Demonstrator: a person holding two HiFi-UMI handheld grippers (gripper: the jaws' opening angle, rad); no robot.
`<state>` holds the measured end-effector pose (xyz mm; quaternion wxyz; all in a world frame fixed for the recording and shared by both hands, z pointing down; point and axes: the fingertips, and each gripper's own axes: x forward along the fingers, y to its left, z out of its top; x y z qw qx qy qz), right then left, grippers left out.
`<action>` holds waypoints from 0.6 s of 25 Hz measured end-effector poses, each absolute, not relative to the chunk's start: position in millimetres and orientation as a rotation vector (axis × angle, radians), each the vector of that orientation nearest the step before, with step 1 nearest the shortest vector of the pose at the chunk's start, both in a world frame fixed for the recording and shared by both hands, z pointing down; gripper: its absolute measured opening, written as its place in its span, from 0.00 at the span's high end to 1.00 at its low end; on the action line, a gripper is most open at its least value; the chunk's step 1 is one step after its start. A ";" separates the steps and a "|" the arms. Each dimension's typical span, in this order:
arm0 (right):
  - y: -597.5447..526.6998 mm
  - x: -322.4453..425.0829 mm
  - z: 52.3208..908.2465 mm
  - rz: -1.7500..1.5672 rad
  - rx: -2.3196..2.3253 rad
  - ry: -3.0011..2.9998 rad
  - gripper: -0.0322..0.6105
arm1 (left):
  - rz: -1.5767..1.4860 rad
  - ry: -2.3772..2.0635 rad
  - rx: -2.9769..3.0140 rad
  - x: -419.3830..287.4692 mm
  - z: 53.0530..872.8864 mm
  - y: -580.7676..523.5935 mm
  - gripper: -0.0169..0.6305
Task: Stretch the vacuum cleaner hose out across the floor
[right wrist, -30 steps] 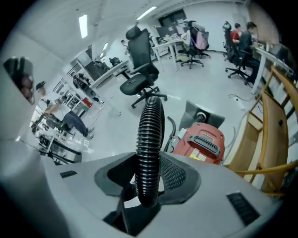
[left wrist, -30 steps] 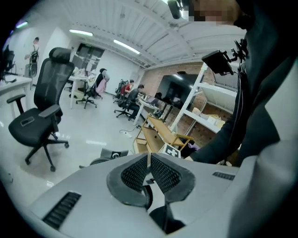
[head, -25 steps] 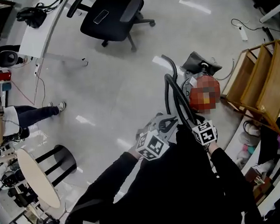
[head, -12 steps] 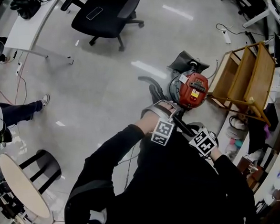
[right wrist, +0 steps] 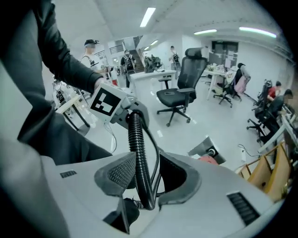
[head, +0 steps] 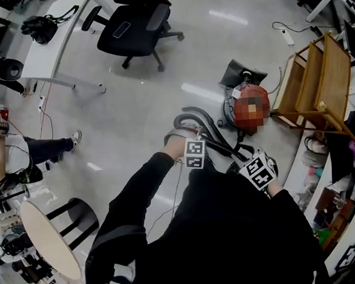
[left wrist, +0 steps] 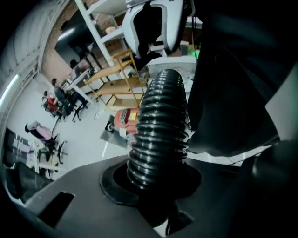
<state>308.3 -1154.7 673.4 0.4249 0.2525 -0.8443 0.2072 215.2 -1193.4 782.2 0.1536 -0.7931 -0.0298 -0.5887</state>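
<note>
The left gripper (left wrist: 158,188) has smooth, dark jaws that have just been closing. They clamp the black ribbed plastic hose (left wrist: 160,125), whose glossy rings fill the space between them. The right gripper (right wrist: 149,179) is pale grey with dimpled, rubbery pads. Its jaws are also closed on the hose, which runs up between them as a thin corrugated tube. From there the hose leads towards the left gripper's square-marked cube (right wrist: 108,102). A thin wire runs beside it.

In the head view both grippers sit at the ends of black sleeves. The left one is slightly further from the person than the right. Beyond them the hose curves in a loose loop (head: 194,115) low over the floor. It bends back to the rounded red vacuum cleaner body (left wrist: 125,122), which stands on the floor just beyond the grippers, so the hose is bunched close to the machine rather than laid out.

The polished pale grey floor (head: 121,112) reflects the ceiling lights in streaks. A slatted light-wood shelf unit (head: 318,80) lies tipped beside the vacuum. A round pale-topped table (head: 42,239) stands at the lower left of the head view. Further off are a black mesh-backed office chair (head: 134,23) on castors and a white desk (head: 52,47). The right gripper view shows more chairs and seated people at the far end.
</note>
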 end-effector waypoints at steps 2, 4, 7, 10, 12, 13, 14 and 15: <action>-1158.3 335.4 657.8 0.574 0.740 -2.154 0.69 | -1.818 0.028 -2.240 192.0 771.9 -1201.0 0.77; -1150.3 364.8 649.7 0.677 0.812 -2.203 0.69 | -1.917 0.157 -2.240 176.5 761.2 -1201.7 0.77; -1118.4 412.5 665.3 0.847 0.859 -2.224 0.70 | -2.043 0.385 -2.301 161.5 746.3 -1196.3 0.77; -1074.2 444.1 694.9 0.985 0.852 -2.207 0.71 | -2.164 0.622 -2.365 137.8 735.0 -1182.8 0.77; -1047.1 451.7 711.1 1.022 0.808 -2.190 0.71 | -2.219 0.783 -2.409 118.0 725.2 -1172.7 0.77; -1035.6 453.1 717.1 1.028 0.784 -2.182 0.71 | -2.230 0.870 -2.436 109.2 719.4 -1168.4 0.77; -1025.5 453.4 721.6 1.030 0.764 -2.175 0.71 | -2.229 0.961 -2.467 101.3 713.3 -1164.5 0.77; -1017.1 452.7 724.4 1.032 0.752 -2.170 0.71 | -2.219 1.050 -2.496 93.6 707.5 -1161.3 0.77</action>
